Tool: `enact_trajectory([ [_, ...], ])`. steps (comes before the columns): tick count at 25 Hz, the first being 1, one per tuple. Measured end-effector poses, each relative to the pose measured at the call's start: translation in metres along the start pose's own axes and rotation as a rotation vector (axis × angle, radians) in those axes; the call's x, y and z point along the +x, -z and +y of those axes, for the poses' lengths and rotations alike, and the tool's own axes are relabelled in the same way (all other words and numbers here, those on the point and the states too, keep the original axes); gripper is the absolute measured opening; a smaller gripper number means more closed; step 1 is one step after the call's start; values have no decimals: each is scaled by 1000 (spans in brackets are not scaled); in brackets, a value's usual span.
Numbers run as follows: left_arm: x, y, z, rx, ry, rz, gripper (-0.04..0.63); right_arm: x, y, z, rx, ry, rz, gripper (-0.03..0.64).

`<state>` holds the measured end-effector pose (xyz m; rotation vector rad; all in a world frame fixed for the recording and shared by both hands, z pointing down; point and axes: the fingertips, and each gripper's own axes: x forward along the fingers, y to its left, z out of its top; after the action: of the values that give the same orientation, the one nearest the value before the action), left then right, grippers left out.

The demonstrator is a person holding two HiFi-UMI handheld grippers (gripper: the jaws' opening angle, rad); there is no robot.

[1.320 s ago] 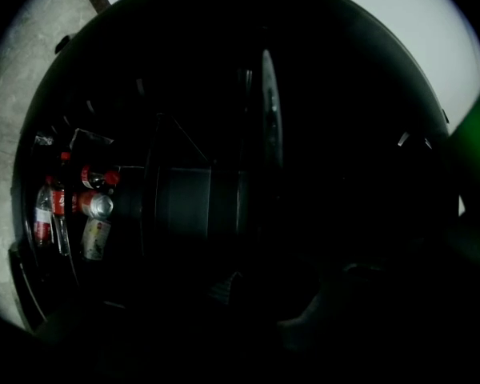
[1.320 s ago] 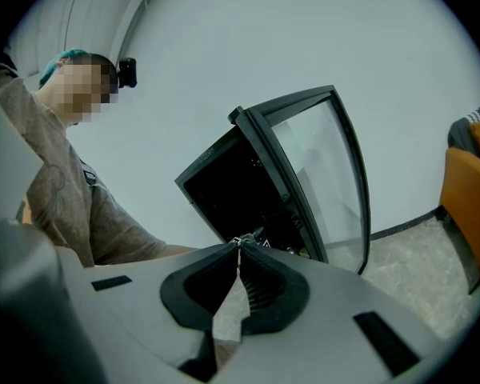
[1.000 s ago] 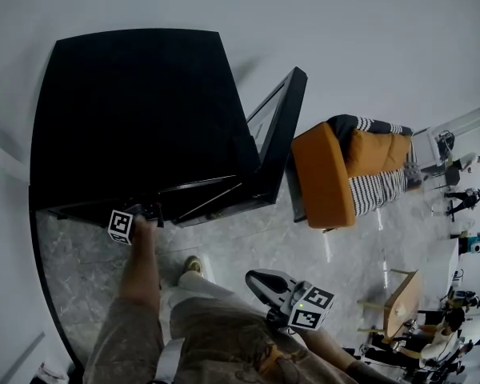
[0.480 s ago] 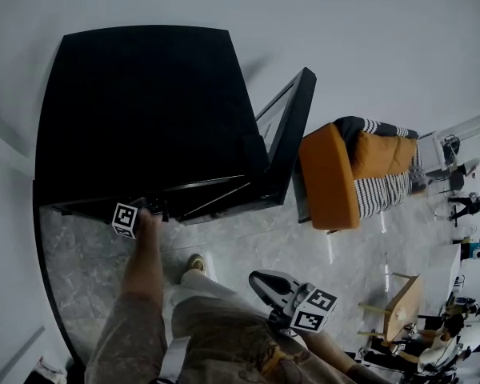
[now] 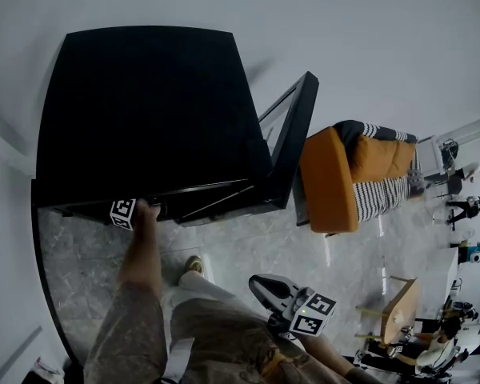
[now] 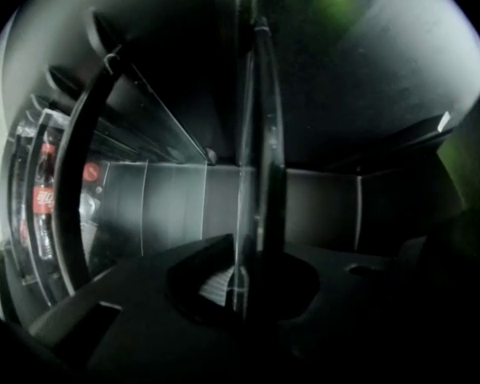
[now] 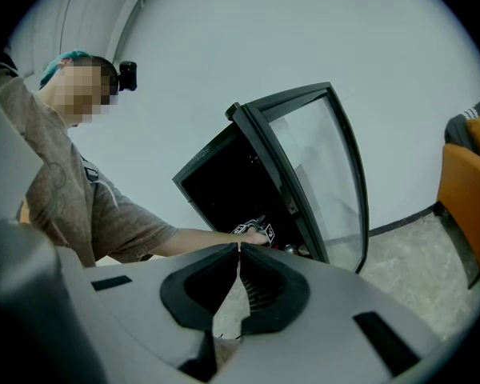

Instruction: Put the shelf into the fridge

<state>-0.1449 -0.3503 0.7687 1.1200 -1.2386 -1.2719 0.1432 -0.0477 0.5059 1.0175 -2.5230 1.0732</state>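
Observation:
The black fridge stands against the wall, seen from above, its glass door swung open to the right. My left gripper is at the fridge's open front, shut on the glass shelf. In the left gripper view the shelf stands edge-on between the jaws of the left gripper and reaches into the dark interior. My right gripper hangs low by my right side, shut and holding nothing. In its own view the right gripper points toward the fridge.
Bottles with red labels show at the left inside the fridge. An orange sofa with striped cushions stands just right of the door. A wooden stool and other furniture are farther right. The floor is grey stone.
My left gripper has edged a little farther toward the fridge opening with the shelf. The right gripper has stayed about where it was.

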Motion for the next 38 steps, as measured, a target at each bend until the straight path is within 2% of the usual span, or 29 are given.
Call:
enact_trajectory([
  [4,-3,0,6,-27,-16,7,74,3,-3,1,-2,-10,-1,23],
  [11,-35,11,-2,-59,-35,39,91,9,-7,2,3,-32,2,23],
  [19,-112,13,-9,-7,-121,173,89,42,-25,27,-8,-142,-36,23],
  [21,-134,12,-12,10,-155,193,73,47,-28,34,-6,-163,-49,23],
  [23,-153,13,-20,38,-177,233,8,50,-30,38,1,-178,-61,23],
  [30,-189,29,-91,126,-131,432,5,58,-43,47,12,-228,-119,23],
  [33,-201,42,-139,162,-65,519,5,61,-49,50,21,-251,-143,23],
  [36,-212,58,-196,162,20,599,5,68,-52,54,14,-279,-146,23],
  [38,-222,69,-223,166,23,652,5,70,-54,58,2,-306,-142,23],
])
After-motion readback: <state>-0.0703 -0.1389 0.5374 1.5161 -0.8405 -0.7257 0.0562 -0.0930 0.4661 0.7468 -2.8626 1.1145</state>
